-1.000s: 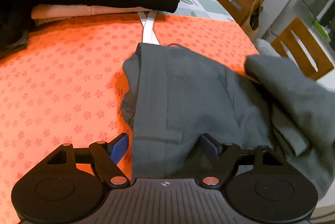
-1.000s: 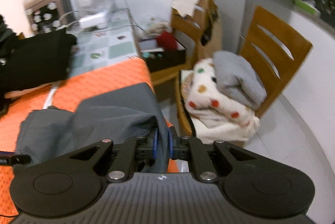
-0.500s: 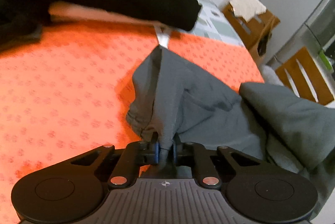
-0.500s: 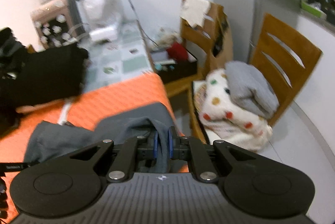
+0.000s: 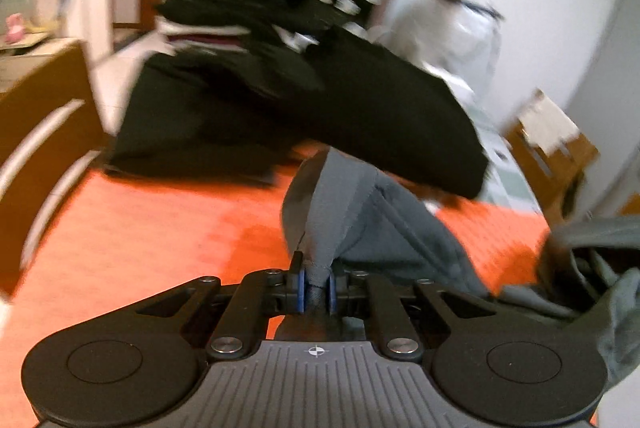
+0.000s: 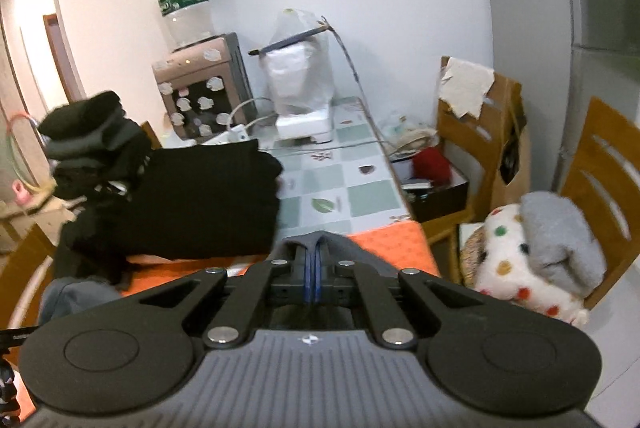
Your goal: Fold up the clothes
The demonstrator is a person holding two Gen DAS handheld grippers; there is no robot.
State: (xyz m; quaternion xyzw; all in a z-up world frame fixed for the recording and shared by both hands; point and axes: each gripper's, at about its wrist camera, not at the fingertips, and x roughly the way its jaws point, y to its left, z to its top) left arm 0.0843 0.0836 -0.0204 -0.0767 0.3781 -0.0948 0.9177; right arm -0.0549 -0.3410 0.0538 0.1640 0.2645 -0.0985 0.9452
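Grey garment (image 5: 360,224) lifted in a peak off the orange cloth (image 5: 152,244), with a black folded pile (image 5: 304,104) just behind it and a stack of dark clothes above that. Left gripper (image 5: 315,288) pinches a fold of the grey fabric between its blue pads. Right gripper (image 6: 311,280) clamped thin on another edge of it, facing the checked tabletop (image 6: 344,184) and wooden chair (image 6: 600,196).

Black clothes pile (image 5: 280,76) blurred — folds unreadable

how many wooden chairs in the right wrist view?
3 at least: one far right holding the spotted and grey bundles, one by the wall with a cloth draped on it, and a partial back at bottom left. Others may be hidden.
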